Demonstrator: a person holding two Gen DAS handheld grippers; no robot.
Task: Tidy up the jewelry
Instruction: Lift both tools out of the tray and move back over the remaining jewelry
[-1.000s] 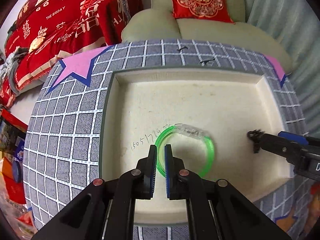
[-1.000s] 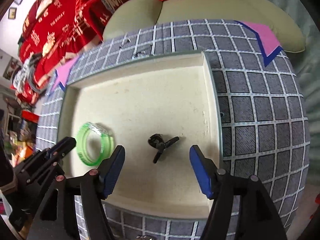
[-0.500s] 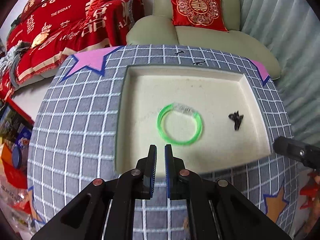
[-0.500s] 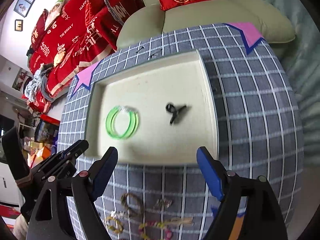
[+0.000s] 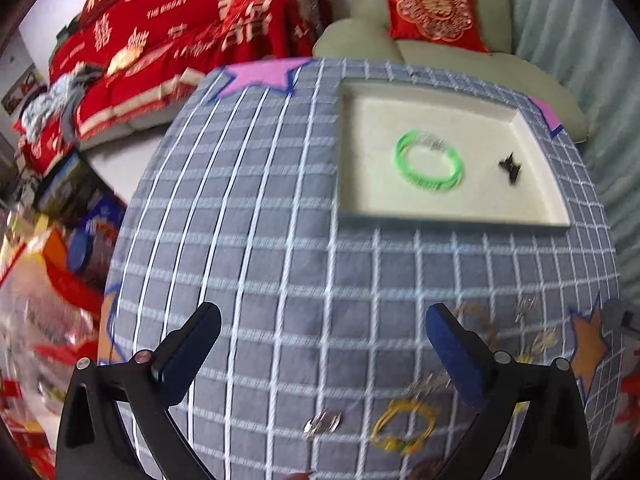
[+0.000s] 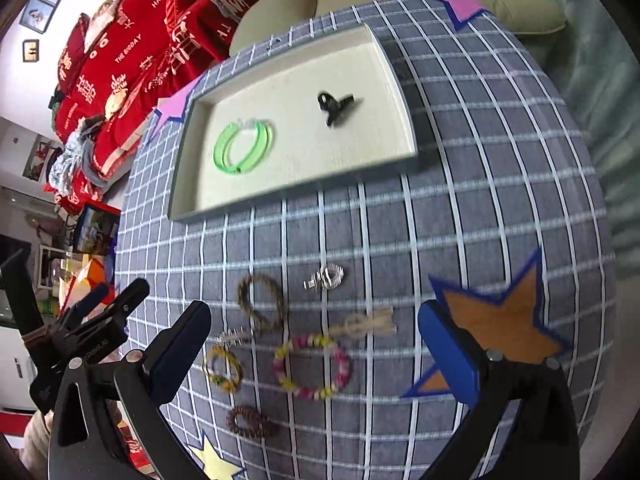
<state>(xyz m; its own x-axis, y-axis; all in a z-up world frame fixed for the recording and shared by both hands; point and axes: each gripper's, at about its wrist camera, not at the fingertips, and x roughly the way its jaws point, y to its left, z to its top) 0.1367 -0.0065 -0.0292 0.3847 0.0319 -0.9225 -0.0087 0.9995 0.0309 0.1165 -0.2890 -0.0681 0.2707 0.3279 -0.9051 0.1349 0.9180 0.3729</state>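
Blue-padded left gripper (image 5: 320, 344) and right gripper (image 6: 316, 344) gape wide, holding nothing.

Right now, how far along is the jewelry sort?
Done: green bangle and black clip lie in the tray. In hand: nothing; left tool and right tool both open. Left: pink-yellow bracelet, brown bracelet, silver ring and others on the cloth.

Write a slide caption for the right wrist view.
Open right gripper above bracelets on checked cloth; green bangle in tray.
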